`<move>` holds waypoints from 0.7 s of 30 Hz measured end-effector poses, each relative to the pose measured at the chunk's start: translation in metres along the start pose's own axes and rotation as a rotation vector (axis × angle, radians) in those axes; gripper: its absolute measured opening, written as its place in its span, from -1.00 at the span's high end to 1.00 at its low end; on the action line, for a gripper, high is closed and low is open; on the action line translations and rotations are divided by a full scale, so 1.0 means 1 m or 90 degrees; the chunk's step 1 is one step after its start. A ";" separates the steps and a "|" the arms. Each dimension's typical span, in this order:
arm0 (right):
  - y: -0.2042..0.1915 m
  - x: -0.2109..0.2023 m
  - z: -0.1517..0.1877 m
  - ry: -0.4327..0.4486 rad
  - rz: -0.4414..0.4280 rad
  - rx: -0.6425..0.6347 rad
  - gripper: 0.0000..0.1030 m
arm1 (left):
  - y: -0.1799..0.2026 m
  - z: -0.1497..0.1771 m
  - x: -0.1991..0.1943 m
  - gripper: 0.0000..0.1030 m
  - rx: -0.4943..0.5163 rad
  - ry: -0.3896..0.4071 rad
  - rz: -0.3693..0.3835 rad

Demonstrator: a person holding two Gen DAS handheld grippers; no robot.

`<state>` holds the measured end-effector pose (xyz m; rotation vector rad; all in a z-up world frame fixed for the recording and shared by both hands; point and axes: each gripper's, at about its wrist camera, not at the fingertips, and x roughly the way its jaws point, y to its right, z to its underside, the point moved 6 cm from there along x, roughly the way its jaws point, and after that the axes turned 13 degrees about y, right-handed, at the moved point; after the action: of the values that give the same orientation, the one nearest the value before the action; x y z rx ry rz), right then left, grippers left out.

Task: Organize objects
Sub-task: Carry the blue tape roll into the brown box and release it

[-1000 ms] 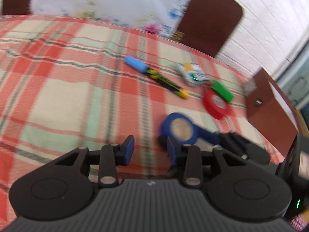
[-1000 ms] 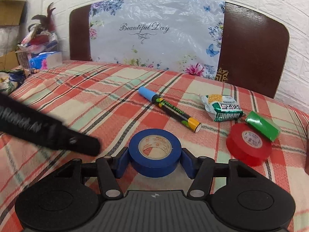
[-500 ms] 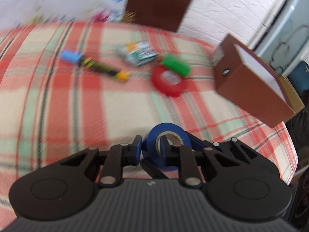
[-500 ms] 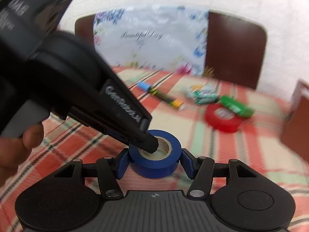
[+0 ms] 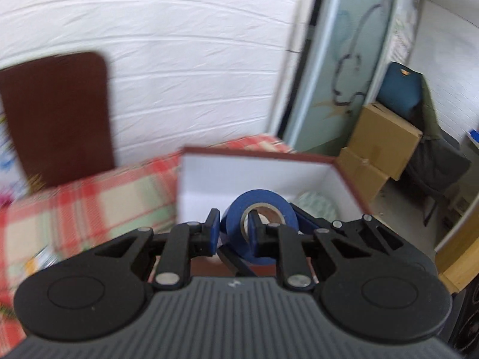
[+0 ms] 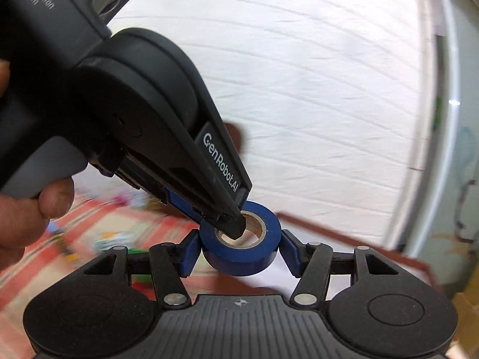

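Note:
A blue tape roll is held by both grippers in the air. My left gripper is shut on the roll's wall, with one finger through its core. My right gripper is shut on the same roll across its outer sides. In the right wrist view the left gripper's fingertips reach into the roll's hole from the upper left. The roll hangs over the near edge of an open brown box with a white inside.
The box stands on a red plaid cloth at the table's right end. A pale round object lies inside the box. A brown headboard and white brick wall are behind. Cardboard boxes stand on the floor at right.
Both grippers have carried the blue roll up off the cloth and to the right, from the middle of the table to above the open box. The left gripper closed on the roll's wall.

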<state>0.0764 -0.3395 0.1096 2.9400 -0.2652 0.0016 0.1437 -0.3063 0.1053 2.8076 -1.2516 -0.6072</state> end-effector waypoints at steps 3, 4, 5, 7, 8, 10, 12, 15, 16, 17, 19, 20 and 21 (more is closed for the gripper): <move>0.041 0.014 0.007 -0.015 0.040 0.026 -0.08 | 0.020 0.003 0.032 0.59 0.010 -0.006 0.014; 0.052 0.019 0.012 -0.024 0.047 0.036 -0.08 | 0.023 0.006 0.042 0.59 0.008 -0.013 0.016; 0.060 0.023 0.018 -0.034 0.053 0.042 -0.08 | 0.026 0.010 0.051 0.59 0.003 -0.023 0.018; 0.073 0.031 0.031 -0.055 0.061 0.049 -0.08 | 0.029 0.016 0.067 0.59 -0.007 -0.041 0.016; 0.076 0.035 0.038 -0.065 0.064 0.050 -0.08 | 0.031 0.020 0.073 0.59 -0.010 -0.049 0.014; 0.082 0.043 0.050 -0.086 0.067 0.055 -0.08 | 0.030 0.028 0.080 0.56 -0.013 -0.063 0.008; 0.085 0.050 0.061 -0.107 0.069 0.062 -0.08 | 0.030 0.032 0.081 0.45 -0.010 -0.070 0.007; 0.086 0.051 0.064 -0.102 0.066 0.094 -0.13 | 0.031 0.032 0.074 0.43 0.010 -0.066 0.004; 0.084 0.050 0.062 -0.097 0.066 0.094 -0.14 | 0.032 0.030 0.070 0.43 0.024 -0.060 -0.004; 0.081 0.048 0.060 -0.092 0.064 0.090 -0.14 | 0.031 0.028 0.065 0.43 0.039 -0.046 -0.014; 0.071 0.046 0.057 -0.085 0.065 0.064 -0.16 | 0.029 0.022 0.054 0.22 0.058 -0.023 -0.028; 0.065 0.044 0.055 -0.081 0.068 0.047 -0.19 | 0.027 0.019 0.049 0.20 0.056 -0.016 -0.032; 0.061 0.042 0.052 -0.076 0.070 0.034 -0.22 | 0.025 0.017 0.045 0.21 0.050 -0.012 -0.033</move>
<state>0.1064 -0.4156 0.0703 2.9789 -0.4502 -0.1536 0.1473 -0.3532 0.0783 2.9143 -1.2355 -0.6019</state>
